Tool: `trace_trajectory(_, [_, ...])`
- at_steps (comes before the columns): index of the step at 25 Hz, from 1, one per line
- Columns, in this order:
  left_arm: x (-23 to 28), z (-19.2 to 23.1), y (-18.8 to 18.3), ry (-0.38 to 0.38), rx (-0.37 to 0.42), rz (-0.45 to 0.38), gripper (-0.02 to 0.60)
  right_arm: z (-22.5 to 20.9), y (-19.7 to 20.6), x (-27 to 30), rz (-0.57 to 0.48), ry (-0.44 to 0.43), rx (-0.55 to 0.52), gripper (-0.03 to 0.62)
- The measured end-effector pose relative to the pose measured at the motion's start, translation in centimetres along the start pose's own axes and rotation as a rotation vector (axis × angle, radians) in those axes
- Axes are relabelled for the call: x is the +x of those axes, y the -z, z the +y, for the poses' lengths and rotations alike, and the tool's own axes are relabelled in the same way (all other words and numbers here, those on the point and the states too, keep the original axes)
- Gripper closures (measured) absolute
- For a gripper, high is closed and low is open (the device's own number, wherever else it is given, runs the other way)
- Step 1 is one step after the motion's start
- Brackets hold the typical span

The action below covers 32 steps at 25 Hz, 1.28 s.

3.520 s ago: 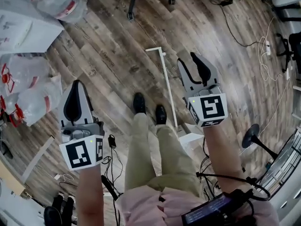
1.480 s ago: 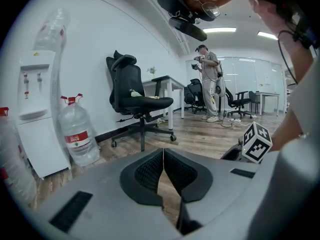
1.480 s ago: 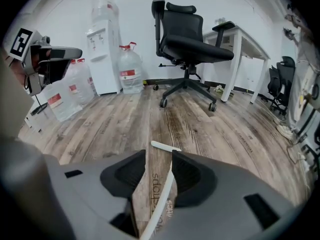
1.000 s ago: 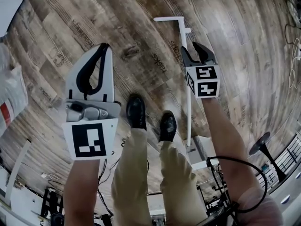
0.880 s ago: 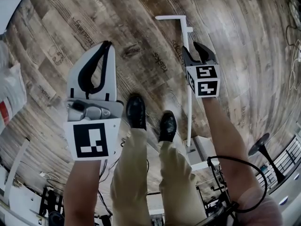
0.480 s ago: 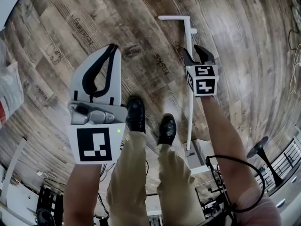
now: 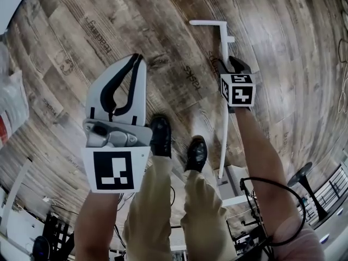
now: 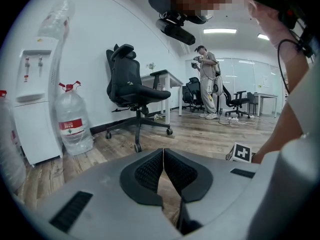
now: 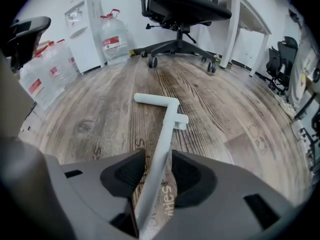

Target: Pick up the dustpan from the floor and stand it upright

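1. Bare wooden floor (image 7: 163,26) is lying open ahead of the dustpan (image 7: 224,118) and on both sides of it. An office chair (image 9: 180,9) and water bottles (image 9: 112,41) are standing well beyond its far end.
2. The dustpan is lying flat on the floor. Its long handle is running from the pan near the person's shoe (image 7: 196,154) straight away, with the crossbar grip farthest out.
3. It is showing white, with a thin straight handle and a short peg below the grip.
4. The right gripper (image 7: 230,64) is straddling the handle with its jaws narrowly apart. The left gripper (image 7: 136,57) is hovering with its jaws together on nothing.

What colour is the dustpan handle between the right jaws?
The handle is plain white, clearest in the right gripper view.
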State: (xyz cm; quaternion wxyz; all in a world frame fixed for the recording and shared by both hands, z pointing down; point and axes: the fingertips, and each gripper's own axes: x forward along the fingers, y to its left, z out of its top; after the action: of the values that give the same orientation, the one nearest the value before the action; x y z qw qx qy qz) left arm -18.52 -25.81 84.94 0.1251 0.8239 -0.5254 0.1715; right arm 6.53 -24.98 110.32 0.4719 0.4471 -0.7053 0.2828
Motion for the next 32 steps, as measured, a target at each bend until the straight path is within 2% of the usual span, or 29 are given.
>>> trace_trajectory(9, [-0.6, -0.2, 0.7, 0.003, 0.011, 0.013, 0.566, -0.2, 0.8, 1.2, 0.029, 0.018, 0.039, 0.480])
trace_trajectory(13, [-2.0, -0.4, -0.3, -0.009, -0.003, 0.033, 0.566, 0.0, 0.0, -0.8, 0.018, 0.015, 0.061, 0.487])
trace_trajectory(19, [-4.7, -1.1, -6.0, -0.032, -0.027, 0.009, 0.566, 0.0, -2.1, -7.7, -0.016, 0.017, 0.073, 0.490])
trace_trajectory(32, [-11.7, -4.6, -22.1, -0.016, 0.014, -0.067, 0.566, -1.7, -5.3, -26.5, -0.131, 0.068, 0.129, 0.496])
